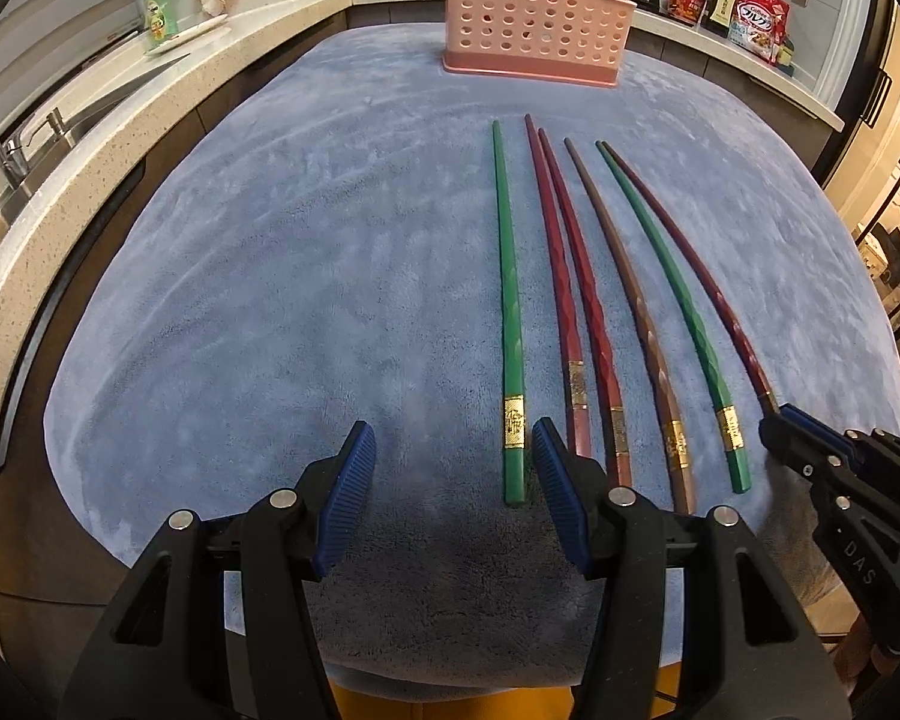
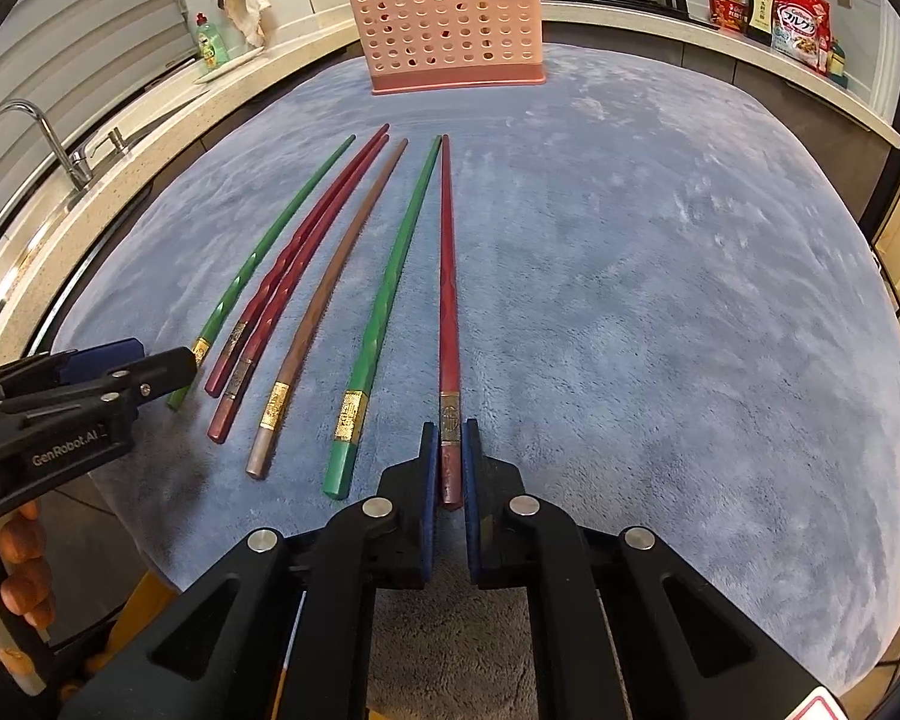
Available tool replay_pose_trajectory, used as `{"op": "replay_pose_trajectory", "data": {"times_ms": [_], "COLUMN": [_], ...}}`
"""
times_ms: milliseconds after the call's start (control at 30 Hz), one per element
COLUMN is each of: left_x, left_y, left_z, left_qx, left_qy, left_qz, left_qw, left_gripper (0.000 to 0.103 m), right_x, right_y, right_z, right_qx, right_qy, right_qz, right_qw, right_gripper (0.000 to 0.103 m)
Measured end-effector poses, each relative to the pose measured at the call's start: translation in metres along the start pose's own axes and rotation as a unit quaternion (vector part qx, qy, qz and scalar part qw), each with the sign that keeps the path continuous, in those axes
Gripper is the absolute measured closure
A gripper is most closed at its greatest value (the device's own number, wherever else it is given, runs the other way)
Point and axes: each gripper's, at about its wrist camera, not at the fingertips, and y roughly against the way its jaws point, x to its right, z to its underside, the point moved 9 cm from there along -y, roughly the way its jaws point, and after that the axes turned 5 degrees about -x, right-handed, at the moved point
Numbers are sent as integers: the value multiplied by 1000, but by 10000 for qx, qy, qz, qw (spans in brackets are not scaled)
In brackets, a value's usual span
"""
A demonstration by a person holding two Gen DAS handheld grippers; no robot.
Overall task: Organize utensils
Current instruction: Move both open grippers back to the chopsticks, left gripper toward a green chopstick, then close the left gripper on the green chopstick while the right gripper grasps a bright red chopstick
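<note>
Pick-up step in hand: right tongs (image 2: 450,450) clenched on the outermost red chopstick (image 2: 448,276), which lies on the worktop (image 2: 660,300); left tongs (image 1: 450,474) released beside a green chopstick (image 1: 507,300); next, lifting toward the pink basket (image 2: 450,24) ahead.

The left gripper (image 1: 453,450), black-armed with ribbed blue pads, fills the lower centre of its own view, pointing steeply down, its jaws standing apart with nothing pressed between them. In the right wrist view it enters from the left edge, bare fingers (image 2: 27,591) wrapped around its handle at lower left. The right gripper (image 2: 450,450), of the same build, sits at lower centre, jaws clamped on the butt of a dark red chopstick (image 2: 448,300).
</note>
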Motion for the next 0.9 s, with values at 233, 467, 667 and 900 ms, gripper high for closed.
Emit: {"op": "replay_pose_trajectory", "data": {"times_ms": [233, 467, 667, 900], "left_x": [0, 0, -4, -5], "left_y": [-7, -5, -1, 14], "left_z": [0, 0, -2, -8], "left_qx": [-31, -5, -23, 88], "left_qy": [-46, -90, -56, 0], "left_qz": [-101, -65, 77, 148], "left_qw": [9999, 9999, 10000, 9999], "left_gripper": [51, 68, 93, 96], "right_x": [0, 0, 1, 10], "right_y": [0, 0, 1, 16], "right_z": [0, 0, 1, -4], "right_qx": [3, 3, 12, 114], "right_qy": [6, -3, -27, -101], "right_qz": [7, 2, 5, -4], "right_qw": [10000, 10000, 10000, 9999], "right_gripper": [96, 96, 96, 96]}}
